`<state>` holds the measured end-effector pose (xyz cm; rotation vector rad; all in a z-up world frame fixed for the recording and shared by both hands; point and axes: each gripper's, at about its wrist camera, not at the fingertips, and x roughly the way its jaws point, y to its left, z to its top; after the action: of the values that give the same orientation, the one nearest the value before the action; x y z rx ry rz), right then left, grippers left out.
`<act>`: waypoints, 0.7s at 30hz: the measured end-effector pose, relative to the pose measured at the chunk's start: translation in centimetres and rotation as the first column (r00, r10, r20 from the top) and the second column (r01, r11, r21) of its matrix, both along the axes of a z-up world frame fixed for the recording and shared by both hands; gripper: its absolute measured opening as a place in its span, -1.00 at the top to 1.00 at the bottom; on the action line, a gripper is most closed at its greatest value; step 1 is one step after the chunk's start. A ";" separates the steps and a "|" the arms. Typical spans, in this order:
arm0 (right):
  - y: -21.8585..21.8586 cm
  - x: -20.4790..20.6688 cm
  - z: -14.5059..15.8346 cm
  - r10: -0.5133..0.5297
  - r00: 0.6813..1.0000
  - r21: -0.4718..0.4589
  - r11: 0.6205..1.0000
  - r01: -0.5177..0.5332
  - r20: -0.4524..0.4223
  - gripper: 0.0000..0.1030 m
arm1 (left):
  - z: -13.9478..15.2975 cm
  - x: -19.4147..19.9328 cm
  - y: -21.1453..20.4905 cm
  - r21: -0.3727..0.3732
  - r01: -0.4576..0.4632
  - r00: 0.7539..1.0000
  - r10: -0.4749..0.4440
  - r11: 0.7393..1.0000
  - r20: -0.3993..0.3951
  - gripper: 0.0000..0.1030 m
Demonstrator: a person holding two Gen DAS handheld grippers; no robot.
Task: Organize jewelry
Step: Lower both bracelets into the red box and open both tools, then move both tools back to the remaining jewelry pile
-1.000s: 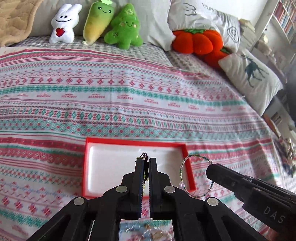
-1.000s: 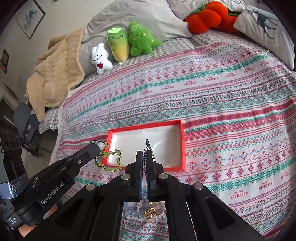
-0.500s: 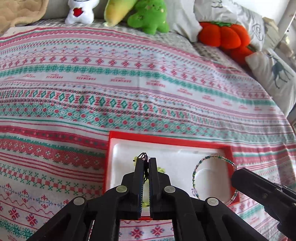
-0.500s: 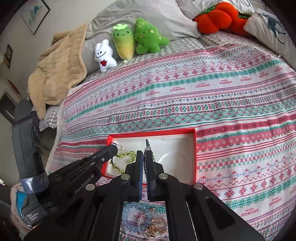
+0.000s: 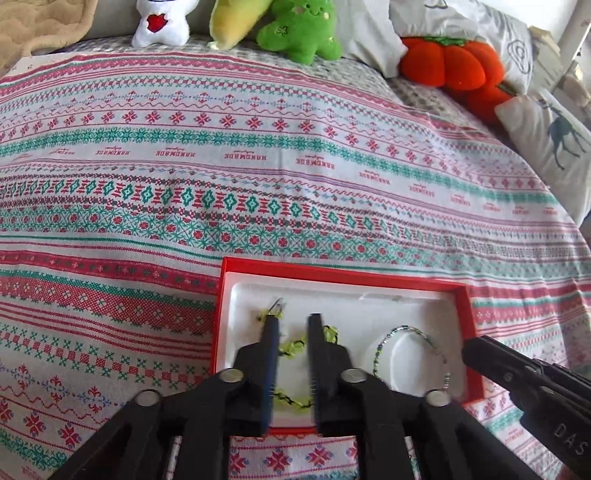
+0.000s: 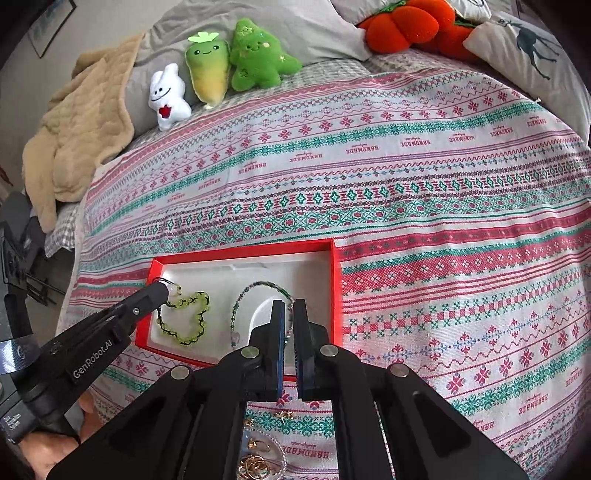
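A bed fills both views, under a spread banded in red, teal and white with "HANDMADE" woven upside down in rows. At its 12 o'clock end lean grey pillows, a tan blanket at 10 o'clock, a deer cushion at 2 o'clock, an orange pumpkin plush, and three small plush toys: white rabbit, yellow-green carrot, green tree. A framed picture hangs on the wall at 11 o'clock.

A red box with a white liner lies on the spread at 6 o'clock. Inside, at its 9 o'clock side, lies a green bracelet; at its 3 o'clock side a thin bead bracelet loops around a raised oval.

The left gripper, lettered "GenRobot.AI", has its fingers apart a narrow way over the green bracelet, gripping nothing. The right gripper, marked "DAS", has its fingers narrowly parted; the bead bracelet runs between them, and I cannot tell if they touch it. Gold trinkets lie at 6 o'clock beneath it.
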<state>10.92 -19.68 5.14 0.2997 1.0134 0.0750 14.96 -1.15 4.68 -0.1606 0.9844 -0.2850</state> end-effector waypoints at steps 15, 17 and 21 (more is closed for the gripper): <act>0.5 -4.5 1.3 0.084 0.992 -0.064 0.994 -0.090 -0.093 -0.02 | 0.6 -5.8 2.8 0.099 0.036 0.997 -0.029 0.994 -0.076 -0.58; 0.3 -5.3 1.0 0.079 0.990 -0.062 0.994 -0.087 -0.115 -0.10 | 0.2 -6.5 2.9 0.115 0.052 0.994 -0.041 0.992 -0.098 -0.63; -0.3 -6.4 0.1 0.056 0.984 -0.049 0.997 -0.065 -0.170 -0.12 | -1.2 -7.8 3.1 0.161 0.085 0.987 -0.060 0.983 -0.152 -0.64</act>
<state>4.52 -19.99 5.21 0.2284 1.1907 0.0780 7.21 1.95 3.48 0.0075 1.1566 -0.2590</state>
